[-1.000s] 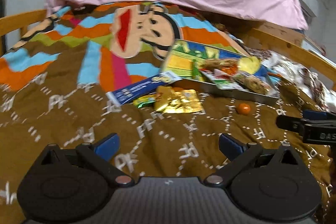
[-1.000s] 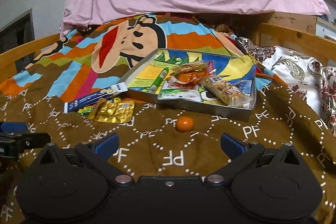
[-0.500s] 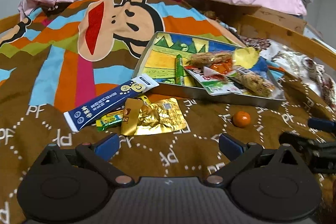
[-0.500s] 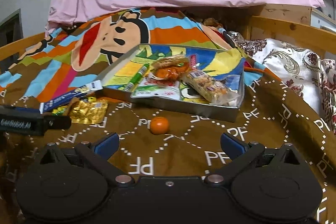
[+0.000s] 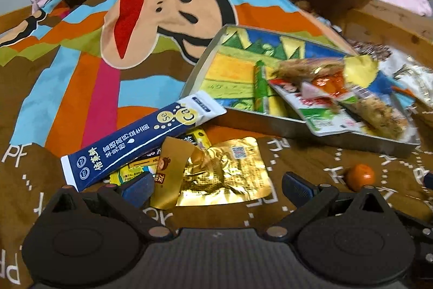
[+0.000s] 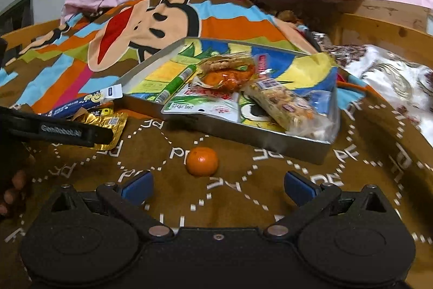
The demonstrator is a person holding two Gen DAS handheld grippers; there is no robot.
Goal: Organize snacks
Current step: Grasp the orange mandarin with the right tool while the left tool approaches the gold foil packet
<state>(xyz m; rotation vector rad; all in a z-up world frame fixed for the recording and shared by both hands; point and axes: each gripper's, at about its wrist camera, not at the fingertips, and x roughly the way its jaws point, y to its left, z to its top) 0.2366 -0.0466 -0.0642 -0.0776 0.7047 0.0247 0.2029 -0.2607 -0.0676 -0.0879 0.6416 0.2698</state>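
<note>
green-yellow packet [image 5: 130, 175] mostly hidden under sachets

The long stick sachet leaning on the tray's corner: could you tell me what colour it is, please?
The stick sachet is dark blue with white ends and a yellow emblem, clearest in the left wrist view.

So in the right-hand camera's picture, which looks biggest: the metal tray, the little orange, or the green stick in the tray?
1. Metal tray, by far the largest.
2. Green stick: longer than the orange but thinner.
3. Little orange, though it lies nearer the camera, which flatters it.
</note>
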